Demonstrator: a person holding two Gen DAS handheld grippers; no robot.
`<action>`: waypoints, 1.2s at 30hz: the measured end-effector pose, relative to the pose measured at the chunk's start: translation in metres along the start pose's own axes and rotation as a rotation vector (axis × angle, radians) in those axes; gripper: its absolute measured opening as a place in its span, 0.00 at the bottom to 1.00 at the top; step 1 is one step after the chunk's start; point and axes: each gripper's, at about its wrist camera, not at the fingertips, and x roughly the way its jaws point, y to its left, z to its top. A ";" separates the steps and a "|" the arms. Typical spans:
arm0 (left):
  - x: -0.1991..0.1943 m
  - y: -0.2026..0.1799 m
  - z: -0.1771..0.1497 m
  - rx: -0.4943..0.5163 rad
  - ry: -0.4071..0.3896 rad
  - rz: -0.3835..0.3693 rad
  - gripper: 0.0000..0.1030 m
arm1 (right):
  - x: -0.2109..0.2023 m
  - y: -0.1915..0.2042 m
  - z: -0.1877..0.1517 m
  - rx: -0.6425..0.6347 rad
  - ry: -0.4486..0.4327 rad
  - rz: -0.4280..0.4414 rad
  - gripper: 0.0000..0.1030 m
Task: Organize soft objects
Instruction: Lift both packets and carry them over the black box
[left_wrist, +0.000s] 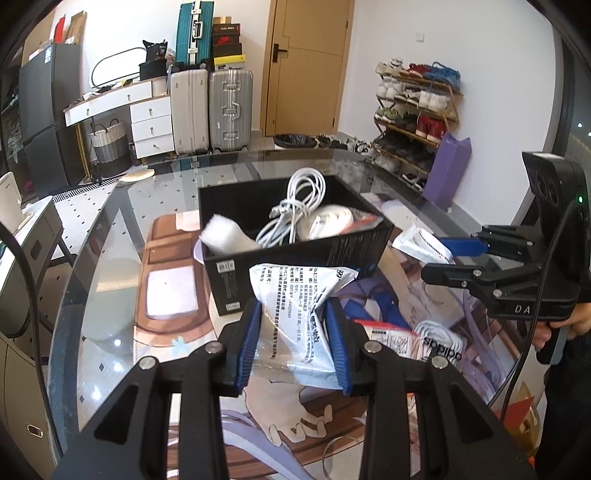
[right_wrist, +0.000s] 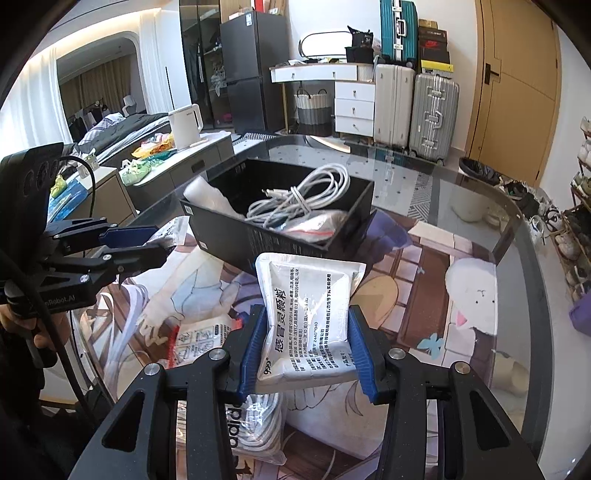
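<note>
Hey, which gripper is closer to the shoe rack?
Right. The right gripper is on the same side of the table as the shoe rack; the left gripper is farther from the rack.

black box (right_wrist: 280, 236) open-topped | cable coil (right_wrist: 306, 195) fills middle | near wall just beyond packet (right_wrist: 310, 321)

The white sachet (right_wrist: 308, 325) carries "999" and big Chinese characters. A clear bag (right_wrist: 255, 424) at the table's near edge shows "adidas". The left gripper (right_wrist: 147, 240) reads "Robot.AI".
</note>
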 end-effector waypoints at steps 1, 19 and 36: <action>-0.002 0.001 0.001 -0.001 -0.007 0.002 0.33 | -0.003 0.001 0.001 -0.003 -0.008 -0.003 0.43; -0.007 0.007 0.029 -0.012 -0.087 0.020 0.33 | -0.026 0.003 0.015 0.014 -0.103 -0.012 0.43; 0.009 0.023 0.051 -0.024 -0.103 0.051 0.33 | -0.021 0.005 0.043 0.013 -0.149 -0.015 0.43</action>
